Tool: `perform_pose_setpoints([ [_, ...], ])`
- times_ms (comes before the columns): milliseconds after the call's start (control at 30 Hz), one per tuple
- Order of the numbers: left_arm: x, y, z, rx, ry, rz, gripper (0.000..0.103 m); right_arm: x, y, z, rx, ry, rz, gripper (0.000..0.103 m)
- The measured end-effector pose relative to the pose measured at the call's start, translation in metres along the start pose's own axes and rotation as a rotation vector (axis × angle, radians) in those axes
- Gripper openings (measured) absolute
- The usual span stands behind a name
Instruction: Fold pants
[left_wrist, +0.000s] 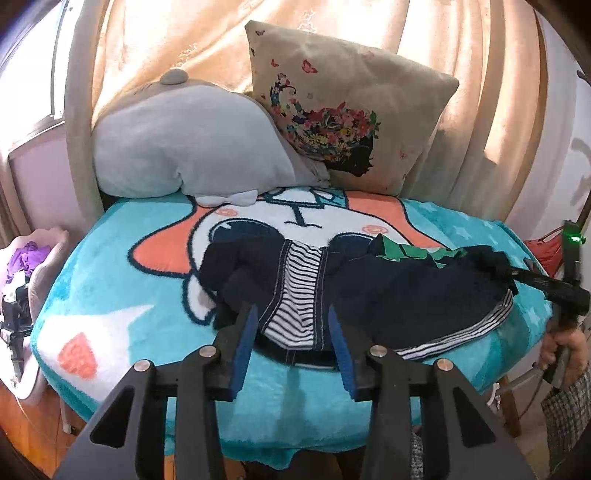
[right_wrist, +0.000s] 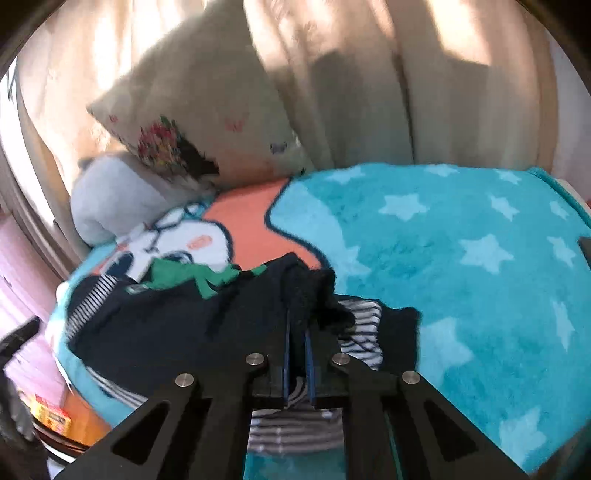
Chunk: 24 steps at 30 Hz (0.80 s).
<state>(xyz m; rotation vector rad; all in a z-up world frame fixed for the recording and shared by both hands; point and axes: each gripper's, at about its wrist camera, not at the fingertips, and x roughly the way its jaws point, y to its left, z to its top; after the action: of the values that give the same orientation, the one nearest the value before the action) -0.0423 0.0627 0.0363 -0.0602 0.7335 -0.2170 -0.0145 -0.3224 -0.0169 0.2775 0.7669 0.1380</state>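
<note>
The navy pants (left_wrist: 417, 295) lie rumpled across the turquoise cartoon blanket (left_wrist: 122, 288) that covers the bed, on the side nearer the cameras from the butterfly-print cushion (left_wrist: 354, 110), with their striped lining (left_wrist: 299, 291) turned out and a green garment (left_wrist: 410, 251) bunched against their far edge.

The right claw (right_wrist: 298, 332) is clamped tight on a gathered fold of the navy fabric, striped lining showing between its blue pads; that pinch probably serves to lift or drag one end so the cloth can be straightened.

The left claw (left_wrist: 293, 332) stands partly open over the end of the pants further from the right claw, its blue pads either side of the striped panel and not pressing on it. I judge it is lining up to take a second hold, since folding needs both ends controlled.

A grey plush toy (left_wrist: 184, 144) leans beside the cushion, well clear of the pants.
</note>
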Motion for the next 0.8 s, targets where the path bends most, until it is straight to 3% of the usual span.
perform_pose_setpoints([
  [133, 0.013, -0.008, 0.004, 0.002, 0.026, -0.014, 0.039, -0.027, -0.021, -0.006, 0.085, -0.034, -0.037, 0.007],
  [267, 0.024, -0.017, 0.002, 0.008, 0.054, -0.009, 0.039, -0.024, -0.046, -0.016, 0.119, 0.005, -0.190, 0.007],
  [367, 0.027, -0.018, 0.003, -0.001, 0.068, -0.009, 0.039, -0.030, -0.063, -0.020, 0.204, -0.010, -0.231, 0.008],
  [433, 0.028, -0.016, 0.003, -0.015, 0.072, -0.011, 0.039, -0.042, -0.062, -0.017, 0.209, -0.061, -0.186, 0.025],
  [467, 0.028, -0.015, 0.004, -0.022, 0.074, -0.011, 0.039, -0.046, -0.058, -0.015, 0.203, -0.084, -0.153, 0.060],
  [500, 0.028, -0.014, 0.004, -0.029, 0.074, -0.011, 0.039, -0.049, -0.055, -0.014, 0.200, -0.098, -0.122, 0.083],
  [667, 0.026, -0.014, 0.002, -0.043, 0.073, -0.021, 0.040, -0.029, -0.049, -0.014, 0.240, -0.082, 0.003, 0.084],
  [800, 0.026, -0.014, 0.002, -0.057, 0.072, -0.014, 0.040, 0.005, -0.046, -0.017, 0.263, 0.003, -0.010, 0.083],
])
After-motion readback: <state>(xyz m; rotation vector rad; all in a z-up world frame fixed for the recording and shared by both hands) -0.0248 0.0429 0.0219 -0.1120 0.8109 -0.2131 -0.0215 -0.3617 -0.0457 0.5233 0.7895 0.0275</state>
